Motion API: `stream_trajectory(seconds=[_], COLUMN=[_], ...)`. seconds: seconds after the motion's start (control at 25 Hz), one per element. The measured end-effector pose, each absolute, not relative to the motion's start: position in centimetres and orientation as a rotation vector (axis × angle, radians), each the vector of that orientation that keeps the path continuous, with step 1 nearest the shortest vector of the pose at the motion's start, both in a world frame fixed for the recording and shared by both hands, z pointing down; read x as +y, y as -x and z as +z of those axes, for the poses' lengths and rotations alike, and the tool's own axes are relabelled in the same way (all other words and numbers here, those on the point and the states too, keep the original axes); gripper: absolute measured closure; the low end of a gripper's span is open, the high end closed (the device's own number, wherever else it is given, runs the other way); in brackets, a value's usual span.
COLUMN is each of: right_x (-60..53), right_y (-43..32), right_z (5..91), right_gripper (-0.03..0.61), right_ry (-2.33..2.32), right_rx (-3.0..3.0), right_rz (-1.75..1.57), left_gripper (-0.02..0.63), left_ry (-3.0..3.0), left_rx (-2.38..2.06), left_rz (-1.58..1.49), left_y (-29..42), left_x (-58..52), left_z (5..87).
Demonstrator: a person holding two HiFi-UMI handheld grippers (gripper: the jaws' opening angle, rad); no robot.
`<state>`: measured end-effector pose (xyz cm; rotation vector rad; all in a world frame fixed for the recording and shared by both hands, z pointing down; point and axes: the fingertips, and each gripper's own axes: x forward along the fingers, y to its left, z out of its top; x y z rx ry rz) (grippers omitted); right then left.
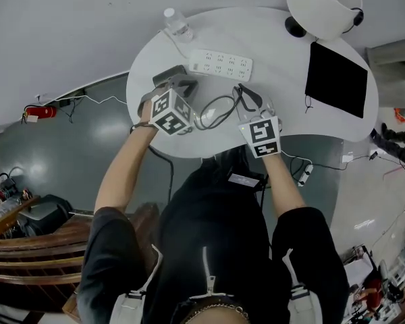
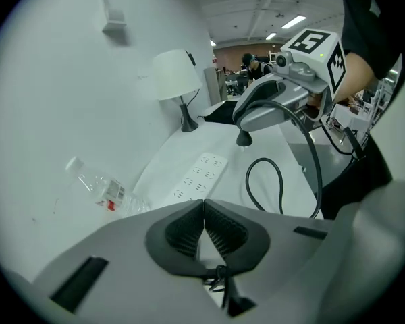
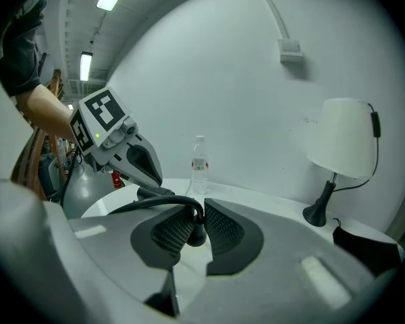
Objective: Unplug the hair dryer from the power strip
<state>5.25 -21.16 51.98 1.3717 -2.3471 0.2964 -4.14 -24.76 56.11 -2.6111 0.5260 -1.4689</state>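
above the white counter (image 1: pixel 277 39), near its 6 o'clock edge, the right gripper (image 3: pixel 198 206) has its fingers clamped on the hair dryer plug (image 3: pixel 195 233). the plug is small, black and bulb-shaped, and a thick black cable (image 2: pixel 247 181) loops away from it. it hangs clear of the power strip (image 1: pixel 221 64), with its long axis upright and its pin end pointing down at the counter. the left gripper (image 2: pixel 204 204) has its fingers pressed pad to pad. there is one plug, one cable and two grippers. one white power strip lies 9 to 3 o'clock, at 12 o'clock from the grippers. one clear bottle (image 1: pixel 177 24) sits at 11 o'clock and one white lamp (image 1: pixel 324 5) at 2 o'clock.
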Motion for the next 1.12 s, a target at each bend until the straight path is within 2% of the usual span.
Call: stream_trajectory(seconds=[0.68, 1.12], right_x=[-14.2, -10.1], right_y=[-5.0, -3.7], right_z=[42.8, 38.2], right_gripper=[0.531, 0.534], right_ry=[-1.566, -1.609], right_rx=[-2.371, -2.398], right_rz=[0.100, -0.012], left_gripper=[0.600, 0.600], left_ry=[2.786, 2.836], left_rx=[0.823, 0.872], left_rz=[-1.036, -0.817], left_y=[7.5, 9.5], left_x=[-19.7, -15.4], left_z=[46.1, 42.9])
